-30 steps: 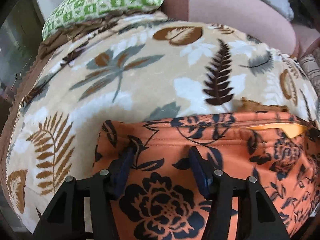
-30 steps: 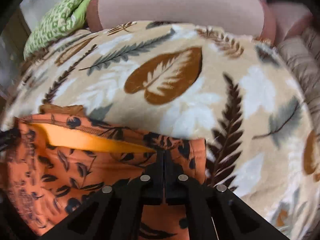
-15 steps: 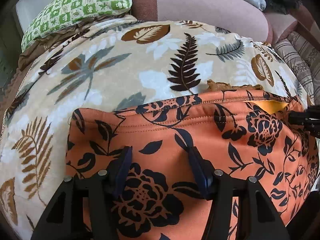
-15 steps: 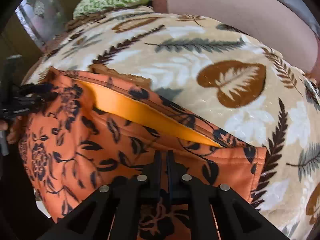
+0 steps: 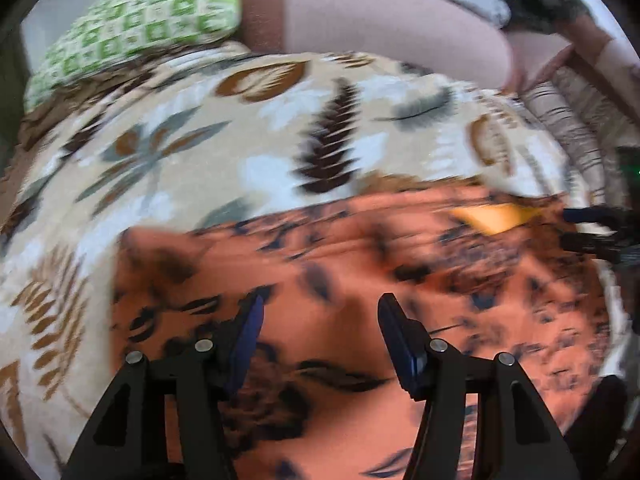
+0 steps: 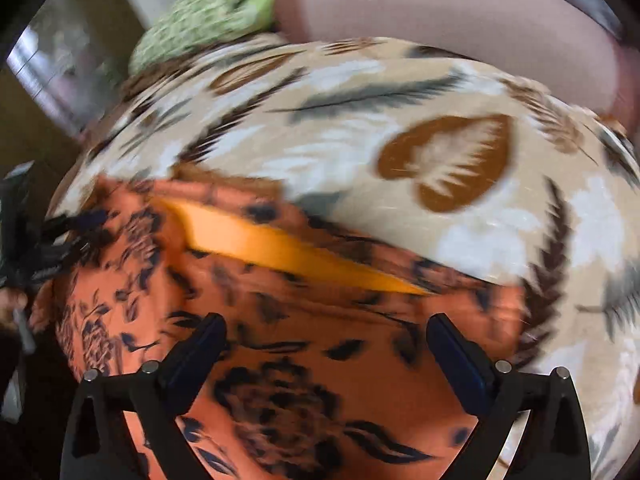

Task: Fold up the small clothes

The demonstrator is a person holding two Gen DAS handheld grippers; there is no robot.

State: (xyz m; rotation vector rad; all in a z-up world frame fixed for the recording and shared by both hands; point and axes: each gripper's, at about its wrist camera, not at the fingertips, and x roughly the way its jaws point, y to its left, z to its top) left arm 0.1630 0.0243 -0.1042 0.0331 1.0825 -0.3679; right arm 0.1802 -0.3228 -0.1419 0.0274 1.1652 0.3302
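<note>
An orange garment (image 5: 360, 280) printed with dark flowers lies spread on a bed covered by a beige blanket (image 5: 200, 152) with a pattern of brown, grey and white leaves. Both views are blurred. In the left wrist view the left tool (image 5: 320, 320) hangs over the near part of the garment, its two blue-padded fingers (image 5: 250, 328) standing apart with a clear gap; no cloth is pinched between them, and the fabric lies flat under them. In the right wrist view the right tool (image 6: 326, 340) is over the garment's other end, and its jaws are opening, wide apart now, with the cloth below and nothing pressed between the pads. A strip of plain yellow-orange lining (image 6: 280, 248) shows along the far edge of the garment, where an opening gapes. At the right edge of the left view the tips of the right tool show as dark prongs beside that lining. At the left edge of the right view the left tool appears as a dark shape, with part of a hand (image 6: 12, 304) just below it. Beyond the blanket lie a green and white checked pillow (image 5: 140, 28) and a pinkish bolster (image 5: 380, 28), with a striped cloth (image 5: 572, 120) at the far right.
</note>
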